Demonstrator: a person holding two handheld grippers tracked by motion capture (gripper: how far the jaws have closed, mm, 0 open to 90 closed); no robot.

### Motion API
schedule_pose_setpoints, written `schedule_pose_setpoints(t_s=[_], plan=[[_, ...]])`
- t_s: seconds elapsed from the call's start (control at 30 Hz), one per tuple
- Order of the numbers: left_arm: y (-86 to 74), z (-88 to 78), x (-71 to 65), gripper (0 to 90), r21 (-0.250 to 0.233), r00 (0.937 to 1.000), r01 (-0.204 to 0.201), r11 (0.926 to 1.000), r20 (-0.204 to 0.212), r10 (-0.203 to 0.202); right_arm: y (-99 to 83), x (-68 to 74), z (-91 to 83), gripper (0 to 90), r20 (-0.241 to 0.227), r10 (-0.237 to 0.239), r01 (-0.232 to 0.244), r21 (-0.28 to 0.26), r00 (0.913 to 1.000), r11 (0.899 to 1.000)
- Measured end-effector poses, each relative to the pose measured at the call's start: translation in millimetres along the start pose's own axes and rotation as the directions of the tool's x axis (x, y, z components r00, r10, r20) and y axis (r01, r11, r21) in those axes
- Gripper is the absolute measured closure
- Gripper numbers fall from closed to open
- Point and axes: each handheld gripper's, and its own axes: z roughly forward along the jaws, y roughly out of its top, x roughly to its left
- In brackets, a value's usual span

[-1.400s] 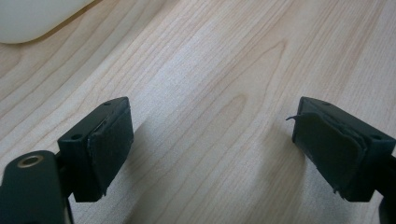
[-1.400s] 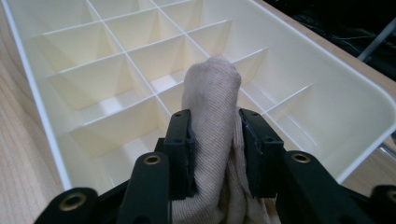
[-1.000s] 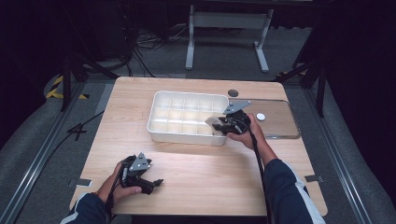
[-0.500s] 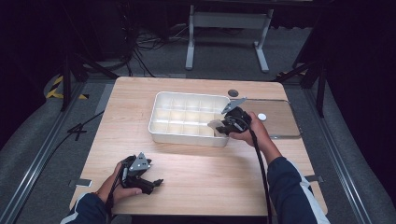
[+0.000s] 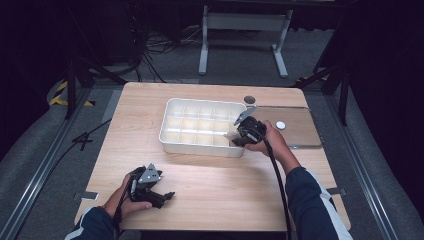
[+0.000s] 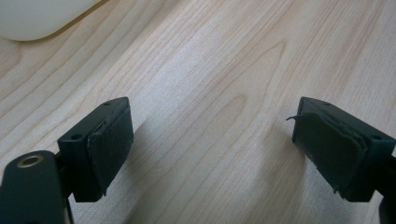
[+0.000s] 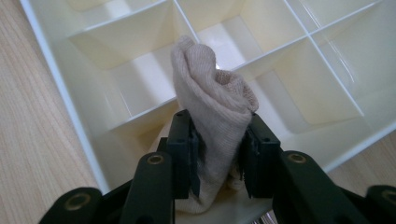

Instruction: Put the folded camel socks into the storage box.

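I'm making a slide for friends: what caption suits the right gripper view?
Right gripper squeezing a rolled beige sock over the white divided tray.

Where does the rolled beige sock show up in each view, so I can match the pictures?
High view: the sock is a small pale lump at the tray's near right corner, in the right gripper.
Left gripper view: the sock is not in this picture; a corner of the tray sits top left.
Right gripper view: centre, upright, pinched between the fingers, over the tray's compartments.
Shared landmark: the white tray.
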Motion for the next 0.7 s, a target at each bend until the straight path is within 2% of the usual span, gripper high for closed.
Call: schedule_pose_setpoints(t_s=[0.17,0.2,0.33,0.43,0.5,0.53,0.6,0.7], plan=[[0.0,0.0,0.0,12.8,0.0,1.0,0.0,1.0,0.0,0.0,1.1,-0.1,-0.2,66.6,-0.007,0.017,-0.017,0.006,0.9998,1.0],[0.0,0.0,0.0,12.8,0.0,1.0,0.0,1.0,0.0,0.0,2.0,-0.2,-1.5,62.8,-0.012,0.037,-0.037,0.004,0.9993,0.999],[0.4,0.3,0.3,12.5,0.002,1.0,-0.002,1.0,0.002,0.002,3.6,-1.8,-7.0,52.9,-0.021,0.062,-0.063,-0.015,0.9978,0.998],[0.4,0.4,0.4,12.5,0.001,1.0,-0.001,1.0,0.003,0.001,5.4,-3.8,-14.7,48.5,-0.035,0.086,-0.087,-0.055,0.9957,0.995],[0.4,0.4,0.4,12.5,0.001,1.0,-0.002,1.0,0.003,0.002,6.5,-4.2,-17.2,48.1,-0.042,0.097,-0.1,-0.069,0.9944,0.993],[0.4,0.5,0.4,12.5,0.001,1.0,-0.001,1.0,0.004,0.001,8.8,-5.0,-21.5,47.4,-0.056,0.116,-0.121,-0.102,0.9917,0.987],[0.4,0.5,0.3,12.5,0.0,1.0,0.001,1.0,0.003,-0.001,9.6,-4.8,-21.5,47.2,-0.049,0.118,-0.123,-0.103,0.9918,0.987],[0.4,0.5,0.1,12.5,-0.001,1.0,0.002,1.0,0.003,-0.002,12.2,-2.8,-15.5,56.5,-0.04,0.119,-0.122,-0.066,0.9921,0.99]])
